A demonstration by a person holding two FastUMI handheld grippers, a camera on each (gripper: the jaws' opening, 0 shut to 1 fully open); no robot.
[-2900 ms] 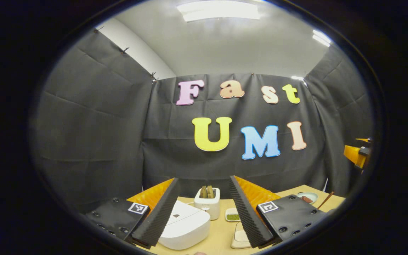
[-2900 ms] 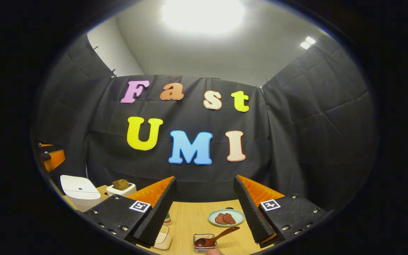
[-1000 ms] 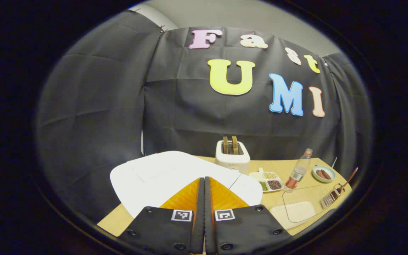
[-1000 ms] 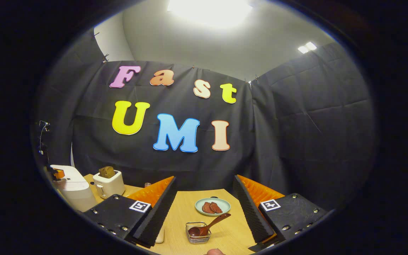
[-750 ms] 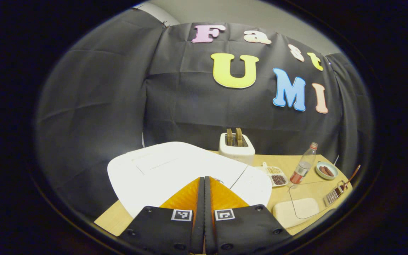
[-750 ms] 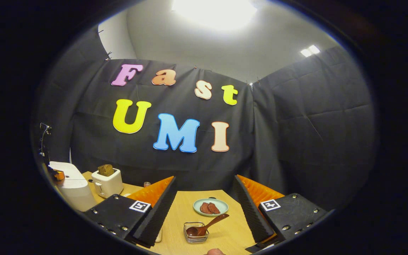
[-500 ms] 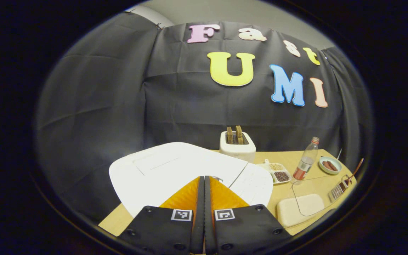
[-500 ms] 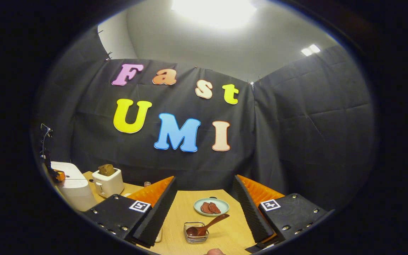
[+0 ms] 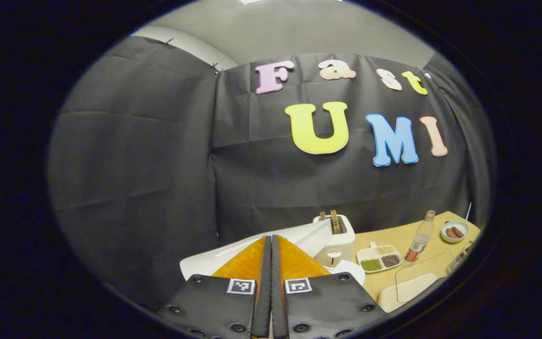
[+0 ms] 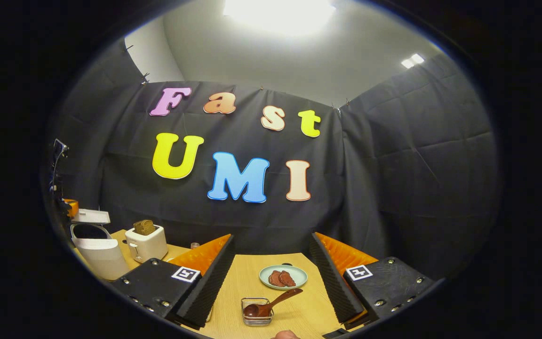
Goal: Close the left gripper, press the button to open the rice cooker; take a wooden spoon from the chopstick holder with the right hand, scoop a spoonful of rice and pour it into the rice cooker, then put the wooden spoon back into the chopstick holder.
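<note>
A light wooden table [image 10: 252, 278] stands in a booth walled with black cloth under a bright ceiling light. The rice cooker [image 10: 96, 249] sits at its left end, lid raised, beside a toaster [image 10: 146, 242]; the left gripper [image 9: 271, 245] has its fingers pressed together above the lid. The right gripper [image 10: 271, 263], fingers wide apart, hangs over the wooden spoon [image 10: 271, 305] lying in the wire chopstick holder [image 10: 257, 316].

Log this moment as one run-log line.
left gripper: shut, empty | rice cooker: lid up | right gripper: open, empty | wooden spoon: in chopstick holder | next: grasp spoon
</note>
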